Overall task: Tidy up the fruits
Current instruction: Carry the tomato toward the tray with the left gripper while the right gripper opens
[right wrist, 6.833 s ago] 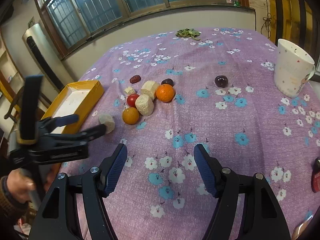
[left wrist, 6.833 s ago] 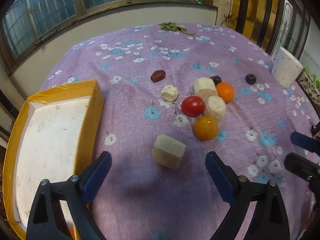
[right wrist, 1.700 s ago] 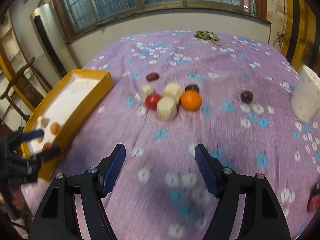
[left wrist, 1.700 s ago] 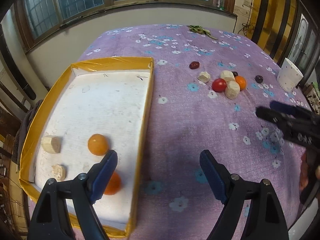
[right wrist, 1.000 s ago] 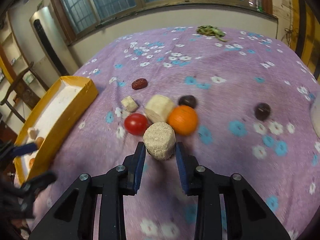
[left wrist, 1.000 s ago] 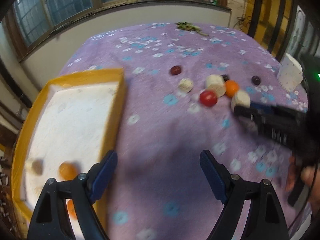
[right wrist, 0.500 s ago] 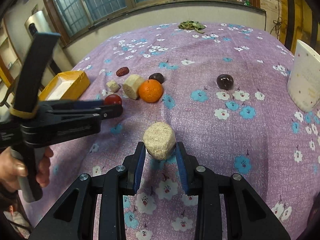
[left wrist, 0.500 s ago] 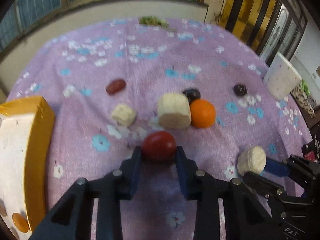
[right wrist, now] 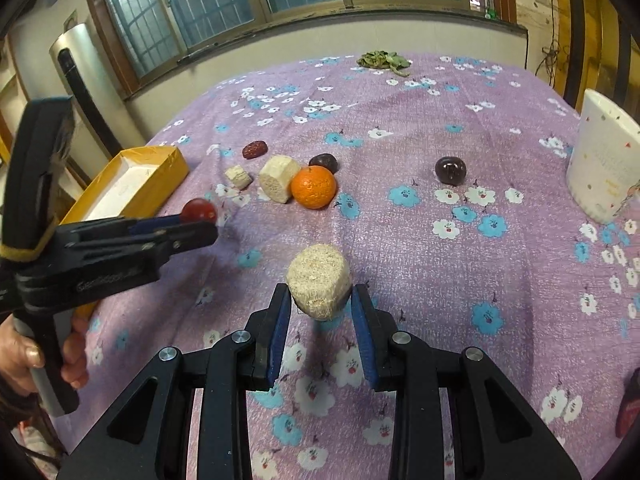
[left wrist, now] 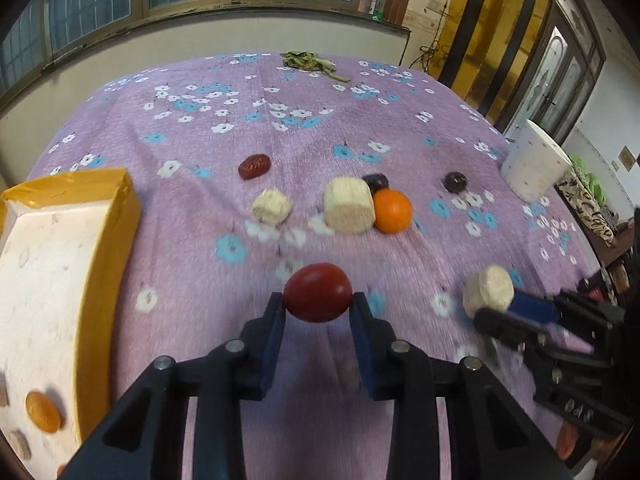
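Both claws are squeezed shut: the left claw (left wrist: 318,300) holds a red tomato (left wrist: 318,298) and the right claw (right wrist: 319,300) holds a pale chunk (right wrist: 319,280), both above the cloth. Carry them slowly over the yellow box (left wrist: 102,248), go low, then let go softly.

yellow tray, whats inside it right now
In the left wrist view the yellow tray holds an orange fruit and a pale chunk at its near end. Anything nearer is cut off by the frame.
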`<state>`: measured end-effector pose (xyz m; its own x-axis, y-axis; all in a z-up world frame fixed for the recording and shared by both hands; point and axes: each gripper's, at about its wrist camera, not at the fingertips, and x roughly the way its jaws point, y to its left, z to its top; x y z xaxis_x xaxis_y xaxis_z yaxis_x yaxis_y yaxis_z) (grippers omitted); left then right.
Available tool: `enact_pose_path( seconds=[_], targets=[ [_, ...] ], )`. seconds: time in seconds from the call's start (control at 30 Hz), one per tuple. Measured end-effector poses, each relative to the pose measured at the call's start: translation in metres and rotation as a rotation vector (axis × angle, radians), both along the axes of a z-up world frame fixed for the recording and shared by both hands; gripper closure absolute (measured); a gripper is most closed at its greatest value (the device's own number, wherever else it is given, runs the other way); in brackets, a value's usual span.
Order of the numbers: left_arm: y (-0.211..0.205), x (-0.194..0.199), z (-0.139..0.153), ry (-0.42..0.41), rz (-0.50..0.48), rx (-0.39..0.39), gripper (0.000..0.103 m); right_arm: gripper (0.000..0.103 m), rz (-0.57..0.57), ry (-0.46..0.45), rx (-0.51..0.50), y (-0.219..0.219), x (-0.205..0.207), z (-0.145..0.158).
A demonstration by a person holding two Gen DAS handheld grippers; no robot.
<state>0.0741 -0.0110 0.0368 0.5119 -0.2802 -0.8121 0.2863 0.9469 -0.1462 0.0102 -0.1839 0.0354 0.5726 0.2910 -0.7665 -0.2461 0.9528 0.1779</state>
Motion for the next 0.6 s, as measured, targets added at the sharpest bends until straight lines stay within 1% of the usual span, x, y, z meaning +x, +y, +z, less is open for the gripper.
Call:
enact_pose_path(
  seconds=[0.07,0.1,0.23,0.43,0.6],
  targets=[
    [0.004,-0.009,0.0,0.0,-0.008,0.002,0.067,0.073,0.005,-0.005,-0.016,0.002,-0.008,0.002],
    [0.006,-0.012,-0.001,0.006,-0.009,-0.002,0.067,0.073,0.009,-0.007,-0.041,0.006,-0.015,0.003],
    [0.015,-0.027,-0.002,0.03,-0.009,-0.04,0.067,0.073,0.007,-0.001,-0.066,0.01,-0.027,0.002],
    [0.029,-0.042,0.007,0.022,-0.01,-0.055,0.067,0.073,-0.018,0.009,-0.052,0.022,-0.041,0.002],
    [0.05,-0.051,0.019,-0.003,0.003,-0.072,0.067,0.073,0.006,-0.01,-0.055,0.046,-0.045,0.011]
  ],
)
